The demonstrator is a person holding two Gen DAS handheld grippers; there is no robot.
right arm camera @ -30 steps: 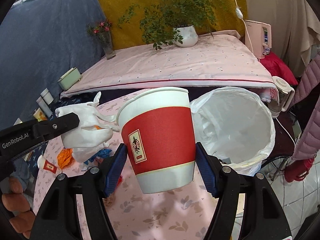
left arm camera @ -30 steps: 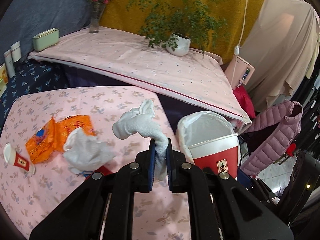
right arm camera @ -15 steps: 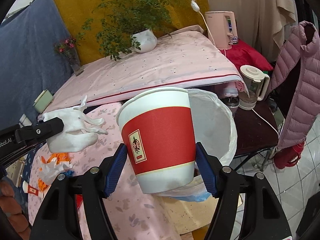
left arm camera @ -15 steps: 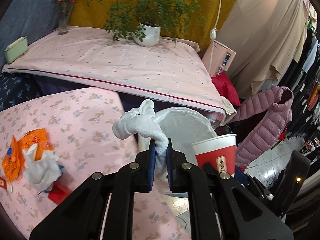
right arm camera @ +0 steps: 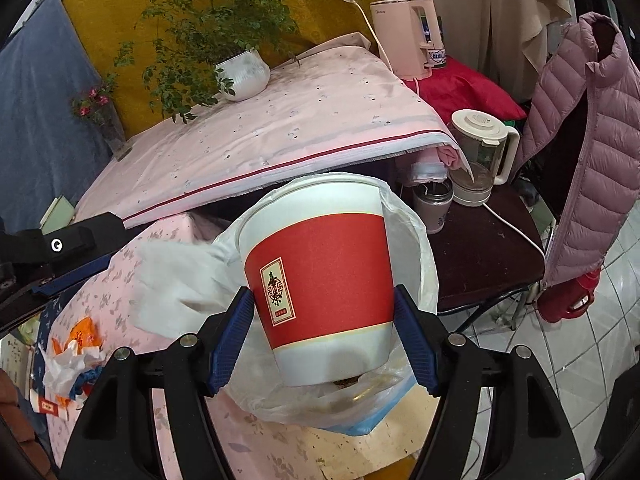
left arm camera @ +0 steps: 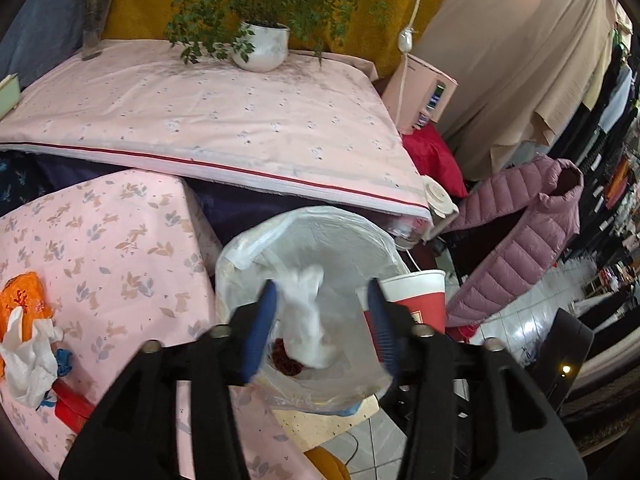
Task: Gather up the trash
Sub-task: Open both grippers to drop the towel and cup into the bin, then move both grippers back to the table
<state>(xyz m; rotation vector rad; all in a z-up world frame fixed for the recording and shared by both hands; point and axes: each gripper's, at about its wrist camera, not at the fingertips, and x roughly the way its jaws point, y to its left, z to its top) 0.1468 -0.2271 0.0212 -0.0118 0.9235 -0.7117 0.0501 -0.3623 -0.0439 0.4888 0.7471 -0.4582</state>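
Tissue [left arm camera: 306, 316] between opening left gripper [left arm camera: 322, 330]

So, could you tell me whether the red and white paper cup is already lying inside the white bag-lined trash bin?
No, the red and white paper cup sits between the right hand-held gripper pads above the white bag-lined trash bin.

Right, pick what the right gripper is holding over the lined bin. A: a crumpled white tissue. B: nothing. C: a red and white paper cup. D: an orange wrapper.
C: the right gripper clamps the paper cup between its blue pads, above the bin.
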